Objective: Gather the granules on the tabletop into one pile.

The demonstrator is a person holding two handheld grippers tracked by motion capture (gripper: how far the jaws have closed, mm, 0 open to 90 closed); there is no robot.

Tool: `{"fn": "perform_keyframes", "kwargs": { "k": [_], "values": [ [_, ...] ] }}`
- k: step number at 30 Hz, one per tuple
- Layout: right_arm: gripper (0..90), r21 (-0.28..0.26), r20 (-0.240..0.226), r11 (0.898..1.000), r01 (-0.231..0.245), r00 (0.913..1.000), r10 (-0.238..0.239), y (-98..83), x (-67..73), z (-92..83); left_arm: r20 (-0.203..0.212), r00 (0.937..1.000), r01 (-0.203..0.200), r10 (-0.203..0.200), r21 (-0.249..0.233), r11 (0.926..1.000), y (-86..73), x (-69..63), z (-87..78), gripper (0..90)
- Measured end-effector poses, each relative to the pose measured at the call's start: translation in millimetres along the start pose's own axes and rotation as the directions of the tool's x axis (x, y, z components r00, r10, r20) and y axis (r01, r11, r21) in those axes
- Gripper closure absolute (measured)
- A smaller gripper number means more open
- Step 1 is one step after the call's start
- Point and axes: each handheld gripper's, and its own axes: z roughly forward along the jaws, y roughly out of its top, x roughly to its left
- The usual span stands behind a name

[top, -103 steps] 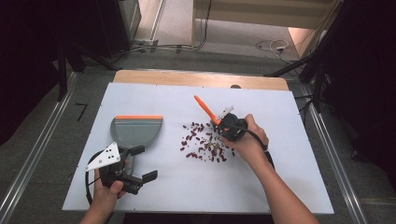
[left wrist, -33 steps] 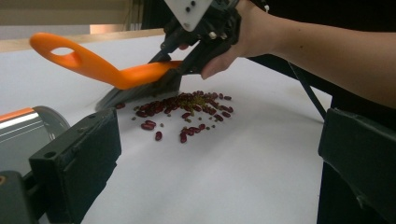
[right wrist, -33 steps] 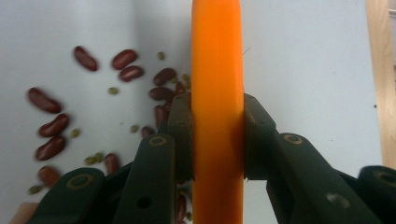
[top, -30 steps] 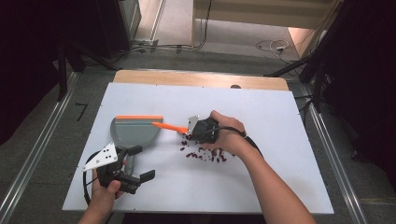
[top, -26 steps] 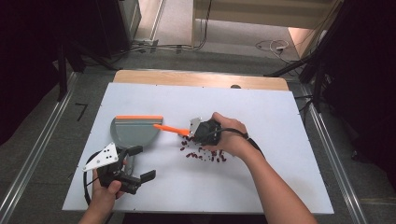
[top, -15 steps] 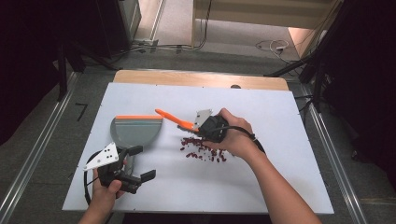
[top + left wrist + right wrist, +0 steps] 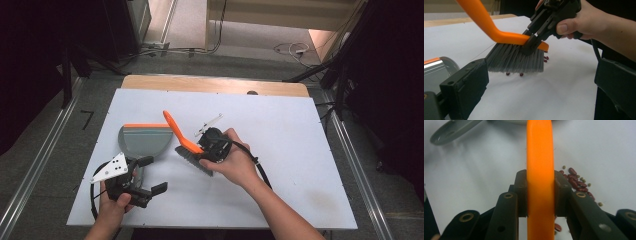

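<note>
The brush (image 7: 192, 150) at frame centre has a bright orange handle and back over grey bristles. The dustpan (image 7: 142, 139), centre left, is grey with an orange edge strip. The beans (image 7: 576, 181), at right in the right gripper view, are dark red mixed with small olive-green ones. The table (image 7: 300, 150) is white; both grippers are black.

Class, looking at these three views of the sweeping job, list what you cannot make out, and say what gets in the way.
- Beans: high view, hidden under the brush and right gripper.
- Inside of the dustpan: high view, too small to tell whether beans lie in it.
- Dustpan: left gripper view, cut off by the edge and the left gripper.
</note>
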Motion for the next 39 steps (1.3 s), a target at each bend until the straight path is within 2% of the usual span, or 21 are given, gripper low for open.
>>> {"fn": "perform_keyframes", "kwargs": {
  "k": [1, 2, 4, 7, 9, 14, 17, 20, 21, 28, 31, 33, 36, 38, 39],
  "values": [
    [68.7, -0.010, -0.021, 0.997, -0.074, 0.9970, 0.074, 1.3, -0.5, 6.2, 0.000, 1.0000, -0.001, 0.001, 0.000, 1.0000, -0.1, 0.5, -0.1, 0.4],
    [68.7, -0.010, -0.021, 0.997, -0.074, 0.9970, 0.074, 1.3, -0.5, 6.2, 0.001, 1.0000, 0.000, 0.000, -0.002, 1.0000, -0.3, 0.7, -0.1, 0.4],
    [68.7, -0.001, -0.075, 0.987, -0.160, 0.9843, 0.160, 1.6, -7.1, 12.6, 0.001, 1.0000, -0.001, 0.001, -0.002, 1.0000, -0.2, 0.8, -0.2, 0.4],
    [68.8, 0.027, -0.038, 0.980, -0.197, 0.9795, 0.198, 2.0, -11.9, 20.4, 0.001, 1.0000, -0.001, 0.001, -0.002, 1.0000, -0.2, 1.0, -0.4, 0.4],
    [68.7, 0.044, -0.024, 0.967, -0.250, 0.9676, 0.251, 2.9, -18.9, 21.4, 0.001, 1.0000, 0.000, 0.000, -0.005, 1.0000, -0.1, 1.2, -0.7, 0.4],
    [68.5, 0.075, -0.014, 0.941, -0.331, 0.9428, 0.333, -1.4, -35.4, 21.6, 0.000, 1.0000, 0.000, 0.000, -0.002, 1.0000, -0.2, 1.1, -0.7, 0.4],
    [68.4, 0.075, -0.011, 0.929, -0.362, 0.9314, 0.364, -6.4, -42.2, 20.1, 0.000, 1.0000, 0.000, 0.000, -0.003, 1.0000, -0.1, 0.3, -0.8, 0.4],
    [68.3, 0.072, -0.008, 0.922, -0.380, 0.9244, 0.381, -11.5, -46.9, 17.7, -0.002, 1.0000, 0.001, -0.001, -0.002, 1.0000, -0.2, 0.4, -1.3, 0.4],
    [68.3, 0.069, -0.006, 0.923, -0.379, 0.9247, 0.381, -13.7, -49.4, 16.6, -0.003, 1.0000, 0.001, -0.001, -0.002, 1.0000, -0.3, 0.5, -1.4, 0.4],
    [68.2, 0.054, 0.017, 0.902, -0.429, 0.9031, 0.429, -29.2, -63.9, 6.1, -0.004, 1.0000, 0.000, 0.000, -0.004, 1.0000, -0.2, 0.4, -1.2, 0.4],
    [68.1, 0.051, 0.025, 0.896, -0.442, 0.8970, 0.441, -35.0, -69.6, 1.6, -0.004, 1.0000, -0.001, 0.001, -0.003, 1.0000, -0.2, 0.3, -1.1, 0.4],
    [68.1, 0.045, 0.036, 0.895, -0.444, 0.8962, 0.442, -38.7, -73.7, -1.4, -0.003, 1.0000, 0.000, 0.000, -0.003, 1.0000, -0.3, 0.1, -1.0, 0.4],
    [68.1, 0.042, 0.042, 0.885, -0.464, 0.8857, 0.462, -43.8, -78.2, -5.4, -0.002, 1.0000, -0.001, 0.001, -0.002, 1.0000, -0.4, 0.2, -0.7, 0.4],
    [68.1, 0.038, 0.047, 0.885, -0.464, 0.8857, 0.462, -46.7, -80.9, -7.4, -0.002, 1.0000, -0.002, 0.002, -0.001, 1.0000, -0.4, 0.4, -0.7, 0.4],
    [68.1, 0.037, 0.050, 0.883, -0.469, 0.8829, 0.467, -48.2, -82.3, -8.8, -0.002, 1.0000, -0.001, 0.001, -0.001, 1.0000, -0.4, 0.3, -0.7, 0.4]
  ]
}}
